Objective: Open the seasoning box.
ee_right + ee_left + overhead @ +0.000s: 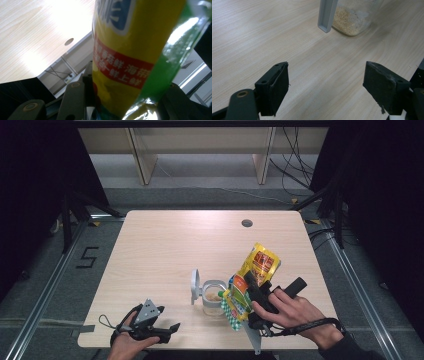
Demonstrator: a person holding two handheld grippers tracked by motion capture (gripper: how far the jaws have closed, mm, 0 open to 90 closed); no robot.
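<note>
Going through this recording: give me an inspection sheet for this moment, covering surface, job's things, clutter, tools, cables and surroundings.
Surface: light wooden table with a round cable hole near its far edge.
Job's things: yellow and green snack bag held tilted above a clear jar with pale granules inside; the jar's grey lid stands open.
Clutter: nothing seen.
Tools: right tool shut on the snack bag; left tool open, holding nothing, low at the table's near edge, aimed toward the jar.
Cables: black cables on the floor beyond the table; a strap loops around the right wrist.
Surroundings: dark curtains at both sides, wooden frame legs behind, a "5" marked on the floor.
</note>
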